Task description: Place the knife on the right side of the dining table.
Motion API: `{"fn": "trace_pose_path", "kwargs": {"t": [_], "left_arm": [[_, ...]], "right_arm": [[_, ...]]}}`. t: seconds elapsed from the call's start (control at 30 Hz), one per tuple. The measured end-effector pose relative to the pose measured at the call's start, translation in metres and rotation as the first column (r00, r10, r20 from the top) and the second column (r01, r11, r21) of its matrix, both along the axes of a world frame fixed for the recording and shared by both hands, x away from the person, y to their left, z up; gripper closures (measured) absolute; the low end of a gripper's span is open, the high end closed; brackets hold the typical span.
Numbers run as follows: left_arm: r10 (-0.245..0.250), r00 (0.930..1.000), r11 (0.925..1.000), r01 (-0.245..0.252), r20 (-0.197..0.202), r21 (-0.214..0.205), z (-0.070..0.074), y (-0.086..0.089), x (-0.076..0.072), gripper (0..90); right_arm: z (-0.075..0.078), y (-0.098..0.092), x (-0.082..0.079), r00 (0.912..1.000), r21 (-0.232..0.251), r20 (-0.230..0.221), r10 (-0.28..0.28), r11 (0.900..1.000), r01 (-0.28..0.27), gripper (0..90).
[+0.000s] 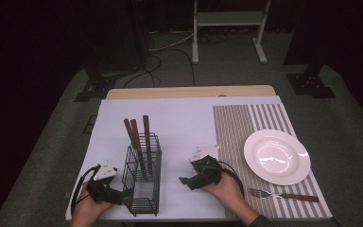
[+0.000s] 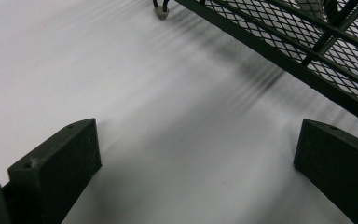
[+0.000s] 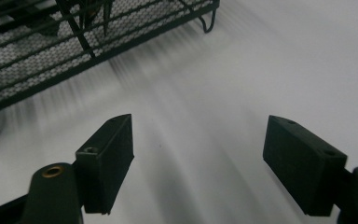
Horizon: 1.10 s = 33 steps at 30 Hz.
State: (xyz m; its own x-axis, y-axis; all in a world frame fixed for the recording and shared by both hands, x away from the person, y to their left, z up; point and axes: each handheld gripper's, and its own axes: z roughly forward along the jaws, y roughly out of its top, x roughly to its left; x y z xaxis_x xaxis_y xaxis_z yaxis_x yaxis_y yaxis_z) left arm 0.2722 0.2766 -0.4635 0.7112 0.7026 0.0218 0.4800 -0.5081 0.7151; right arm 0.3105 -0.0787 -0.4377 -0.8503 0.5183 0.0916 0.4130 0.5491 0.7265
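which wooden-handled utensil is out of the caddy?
The fork, lying flat on the striped placemat just below the white plate. The other three handles stand upright in the black wire caddy.

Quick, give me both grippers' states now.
Left gripper: open, holding nothing, beside the wire basket.
Right gripper: open, nothing between its jaws.
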Motion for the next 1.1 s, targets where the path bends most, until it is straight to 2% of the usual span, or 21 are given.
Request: {"fn": "trace_pose_path", "kwargs": {"t": [0.03, 0.37, 0.73, 1.1], "left_arm": [[0.001, 1.0, 1.0, -0.001, -0.001, -0.001, 0.0, 0.0, 0.0, 0.0], [0.002, 1.0, 1.0, -0.002, -0.001, -0.003, 0.0, 0.0, 0.0, 0.0], [0.002, 1.0, 1.0, -0.002, -0.001, -0.002, 0.0, 0.0, 0.0, 0.0], [0.002, 1.0, 1.0, -0.002, -0.002, -0.003, 0.0, 0.0, 0.0, 0.0]], "right_arm": [[0.004, 0.0, 0.002, 1.0, 0.017, -0.004, 0.003, 0.9999, -0.003, 25.7], [0.019, 0.006, 0.009, 0.9995, 0.07, -0.014, 0.028, 0.9972, -0.027, 31.3], [0.042, 0.01, 0.016, 0.999, 0.124, 0.01, 0.044, 0.9913, -0.045, 37.7], [0.062, 0.011, 0.024, 0.9989, 0.184, 0.028, 0.038, 0.982, -0.042, 38.9]]}}
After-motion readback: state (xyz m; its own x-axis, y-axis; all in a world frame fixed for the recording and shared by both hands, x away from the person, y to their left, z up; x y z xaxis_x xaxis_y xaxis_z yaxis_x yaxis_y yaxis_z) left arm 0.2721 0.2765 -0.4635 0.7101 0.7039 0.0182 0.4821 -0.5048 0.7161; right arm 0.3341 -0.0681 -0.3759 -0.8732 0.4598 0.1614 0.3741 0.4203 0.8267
